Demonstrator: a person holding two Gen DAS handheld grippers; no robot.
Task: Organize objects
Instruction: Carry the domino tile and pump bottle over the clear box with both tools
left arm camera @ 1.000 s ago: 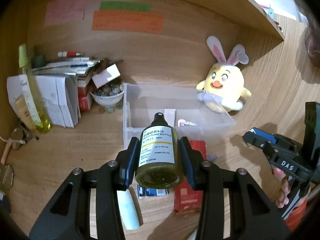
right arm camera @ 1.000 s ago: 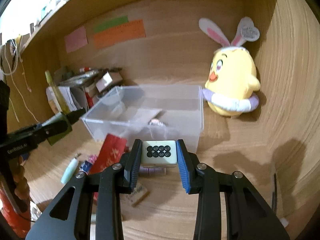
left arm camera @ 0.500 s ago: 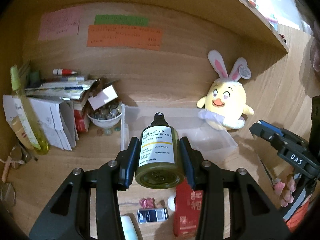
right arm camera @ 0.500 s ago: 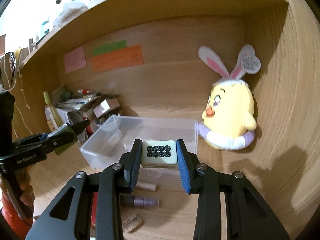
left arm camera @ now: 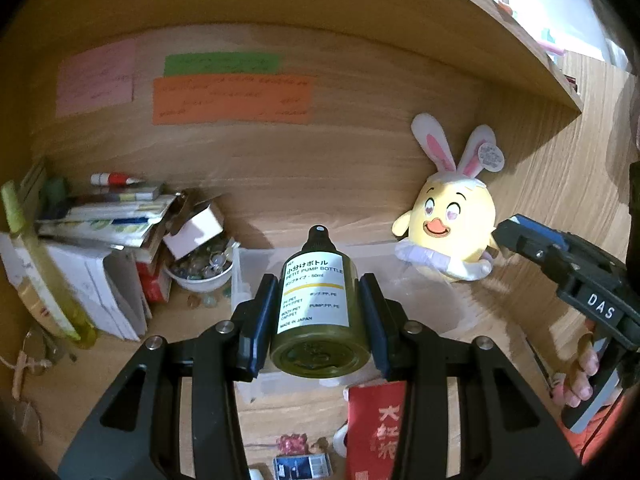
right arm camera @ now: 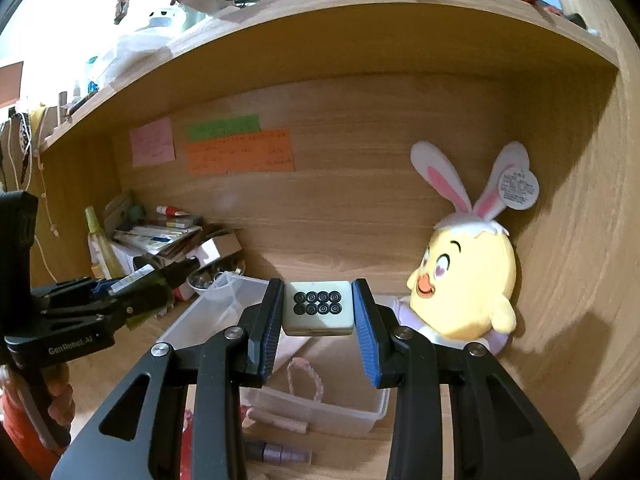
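Observation:
My left gripper (left arm camera: 320, 316) is shut on a small olive pump bottle (left arm camera: 316, 304) with a white label, held above the near end of a clear plastic box (left arm camera: 246, 276). My right gripper (right arm camera: 318, 314) is shut on a pale mahjong tile (right arm camera: 318, 314) with black circles, held over the same clear plastic box (right arm camera: 320, 408). A pink bead loop (right arm camera: 304, 376) lies inside the box. In the right wrist view the left gripper (right arm camera: 160, 280) with its bottle shows at the left. In the left wrist view the right gripper (left arm camera: 560, 264) shows at the right edge, its jaws hidden.
A yellow chick plush (right arm camera: 468, 280) with rabbit ears sits at the back right. A stack of papers (left arm camera: 100, 232), a bowl of marbles (left arm camera: 200, 272) and a tall yellow bottle (left arm camera: 44, 280) crowd the left. A red packet (left arm camera: 376, 428) and small items lie in front of the box. A shelf board (right arm camera: 360, 40) runs overhead.
Both grippers have risen with their loads, so the box and desk items sit lower in view. The left has also moved back from the box. Grips are unchanged.

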